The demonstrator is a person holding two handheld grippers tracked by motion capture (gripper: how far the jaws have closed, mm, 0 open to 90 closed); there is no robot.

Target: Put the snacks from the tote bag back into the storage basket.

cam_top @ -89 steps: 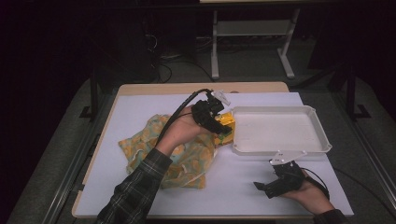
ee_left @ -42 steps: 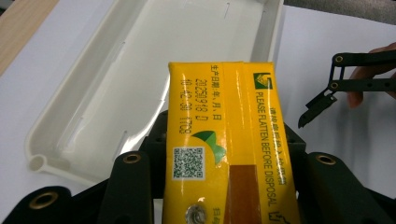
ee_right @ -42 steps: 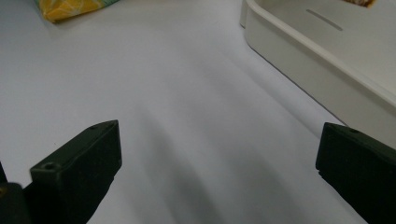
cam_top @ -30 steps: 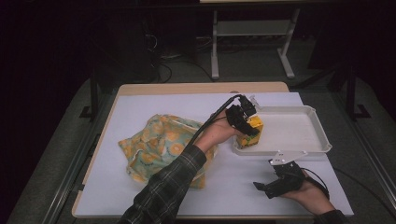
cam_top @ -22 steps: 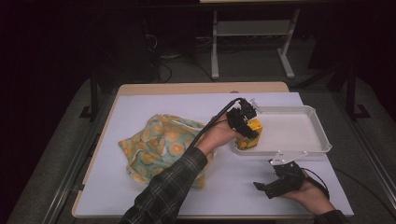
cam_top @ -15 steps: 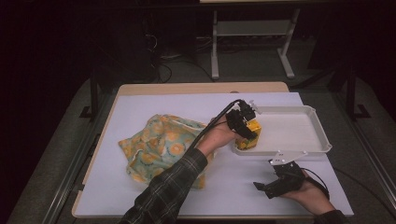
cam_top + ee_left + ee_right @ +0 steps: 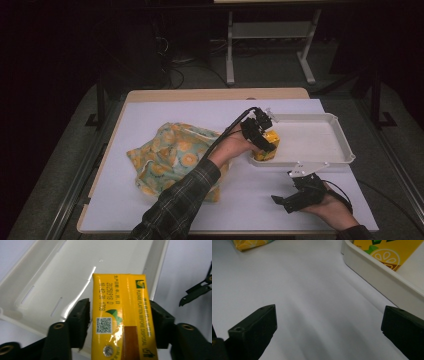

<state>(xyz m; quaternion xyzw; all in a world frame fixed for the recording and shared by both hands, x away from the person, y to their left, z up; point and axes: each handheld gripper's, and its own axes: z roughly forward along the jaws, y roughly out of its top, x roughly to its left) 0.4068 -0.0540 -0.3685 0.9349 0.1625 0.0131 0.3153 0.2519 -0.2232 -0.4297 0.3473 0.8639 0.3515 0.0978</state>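
A yellow drink carton [image 7: 266, 151] stands in the near left corner of the white tray [image 7: 320, 142]. My left gripper [image 7: 260, 136] reaches down over it from the left. In the left gripper view the carton [image 7: 120, 305] sits between the jaws of the left gripper [image 7: 119, 320], which have just been opening. A gap shows beside the left pad [image 7: 83, 313], so the jaws no longer press on it. My right gripper [image 7: 287, 200] rests on the table in front of the tray, jaws wide open and empty [image 7: 329, 325].
A yellow and green lemon-print cloth bag [image 7: 172, 157] lies crumpled at the table's left middle. The tray's near wall [image 7: 382, 277] runs just right of my right gripper, with the carton [image 7: 387, 252] behind it. A white sheet [image 7: 260, 205] covers the tabletop.
My left gripper carried the carton from the cloth bag to the tray, set it down in the near left corner and opened its jaws. The right hand kept still.
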